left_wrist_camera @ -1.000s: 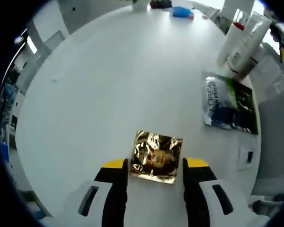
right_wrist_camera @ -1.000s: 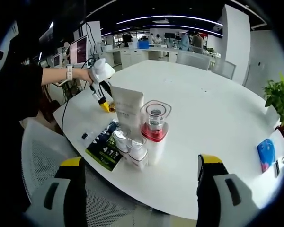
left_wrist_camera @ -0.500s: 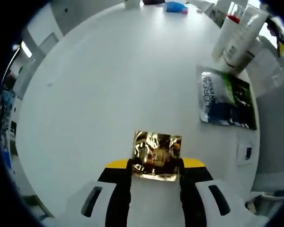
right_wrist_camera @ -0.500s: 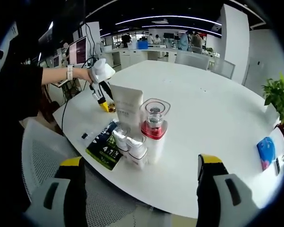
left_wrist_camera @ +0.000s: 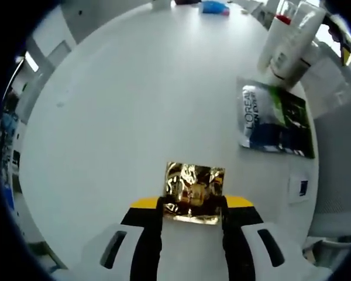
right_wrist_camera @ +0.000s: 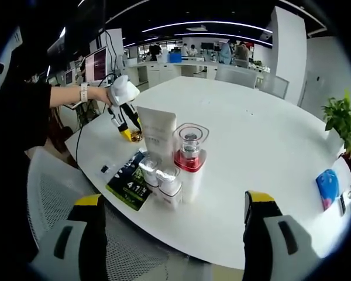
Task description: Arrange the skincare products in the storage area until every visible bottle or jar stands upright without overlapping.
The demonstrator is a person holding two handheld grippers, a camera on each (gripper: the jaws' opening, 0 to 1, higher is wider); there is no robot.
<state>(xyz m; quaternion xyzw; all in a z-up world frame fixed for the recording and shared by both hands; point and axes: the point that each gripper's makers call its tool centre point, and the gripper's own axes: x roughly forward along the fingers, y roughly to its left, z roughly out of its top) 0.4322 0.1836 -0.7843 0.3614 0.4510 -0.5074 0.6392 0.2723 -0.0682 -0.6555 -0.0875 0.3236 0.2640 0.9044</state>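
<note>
A crinkled gold foil sachet (left_wrist_camera: 193, 192) lies on the white table (left_wrist_camera: 134, 105), and my left gripper (left_wrist_camera: 191, 206) is shut on its near edge. A dark L'Oreal sachet (left_wrist_camera: 273, 119) lies flat to the right, beside white tubes and bottles (left_wrist_camera: 291, 40). In the right gripper view, a white pouch (right_wrist_camera: 157, 132), a red-collared clear-capped bottle (right_wrist_camera: 190, 158) and two small silver-capped bottles (right_wrist_camera: 162, 180) stand clustered by the dark sachet (right_wrist_camera: 128, 180). My right gripper (right_wrist_camera: 174, 237) hangs open off the table's edge, nothing between its fingers. The left gripper (right_wrist_camera: 127, 127) shows behind the pouch.
A mesh chair (right_wrist_camera: 47, 193) stands at the table's near edge. A blue packet (right_wrist_camera: 327, 189) lies at the far right rim, with a potted plant (right_wrist_camera: 345, 123) beyond it. The person's sleeve (right_wrist_camera: 17, 111) reaches in from the left. Desks and monitors fill the background.
My left gripper has shut on the gold sachet's near edge; its fingers stood apart beside it a second ago. The right gripper has stayed put.
</note>
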